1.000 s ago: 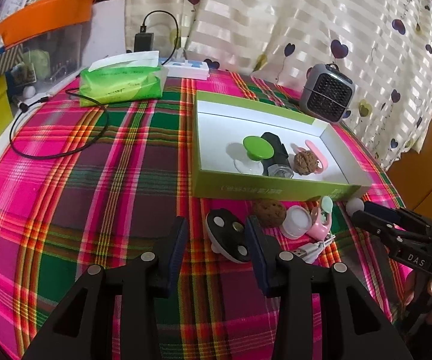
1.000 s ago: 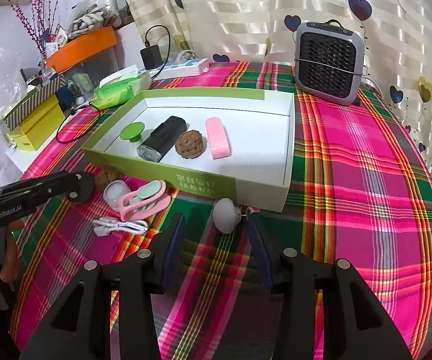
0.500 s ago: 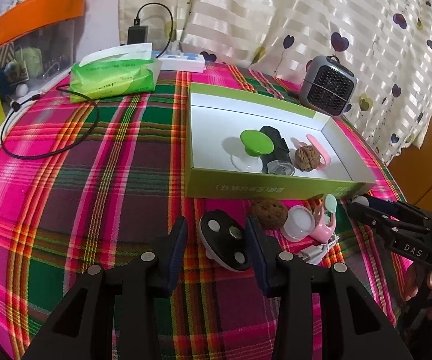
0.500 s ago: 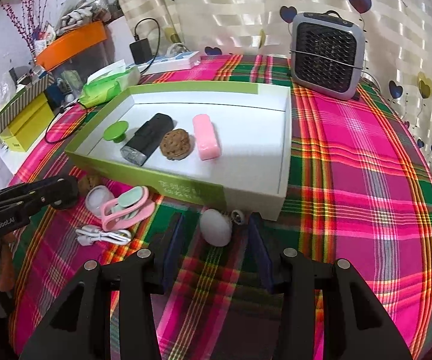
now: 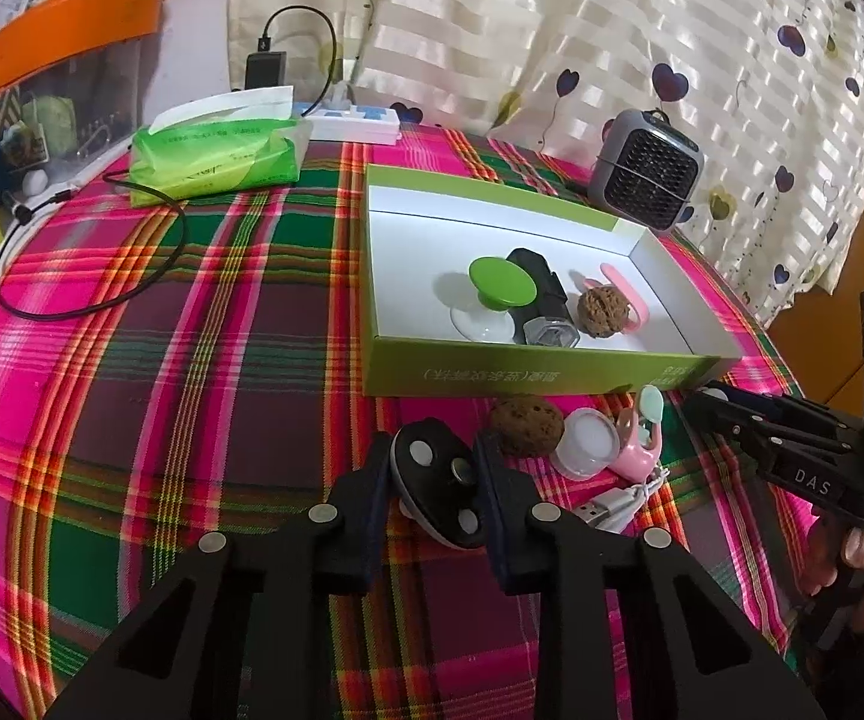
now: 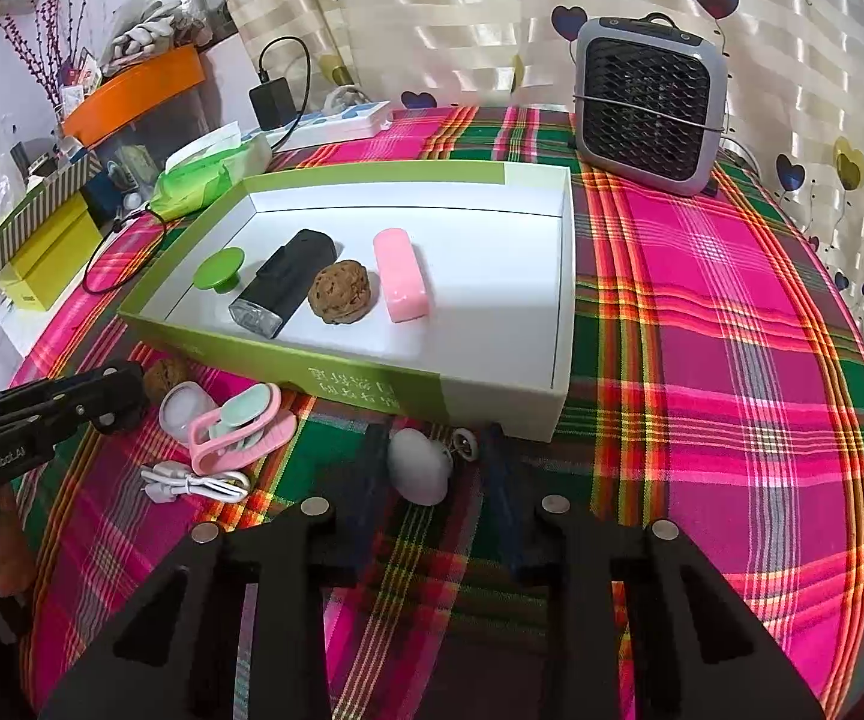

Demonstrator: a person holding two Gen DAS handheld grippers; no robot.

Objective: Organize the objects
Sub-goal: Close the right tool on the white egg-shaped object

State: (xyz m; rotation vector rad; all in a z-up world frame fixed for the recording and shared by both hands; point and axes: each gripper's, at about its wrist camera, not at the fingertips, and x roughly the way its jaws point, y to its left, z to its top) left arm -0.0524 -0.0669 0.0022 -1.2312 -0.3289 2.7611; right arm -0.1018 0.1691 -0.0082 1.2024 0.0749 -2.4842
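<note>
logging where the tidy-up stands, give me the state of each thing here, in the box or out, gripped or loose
left gripper: jaws closing, pads against the black disc
black disc: on the cloth, between the left pads
right gripper: jaws closing, gap still beside the white egg
white egg: on the cloth, not yet gripped
green box: open, holds four things
walnut: loose, outside the box
pink clip: loose, outside the box

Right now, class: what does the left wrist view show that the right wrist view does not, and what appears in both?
Left only: a black oval gadget between the closing left hand-held gripper. Right only: a white egg-shaped keyring between the closing right hand-held gripper, not yet gripped. Both: the green box, grey fan and walnut.
</note>
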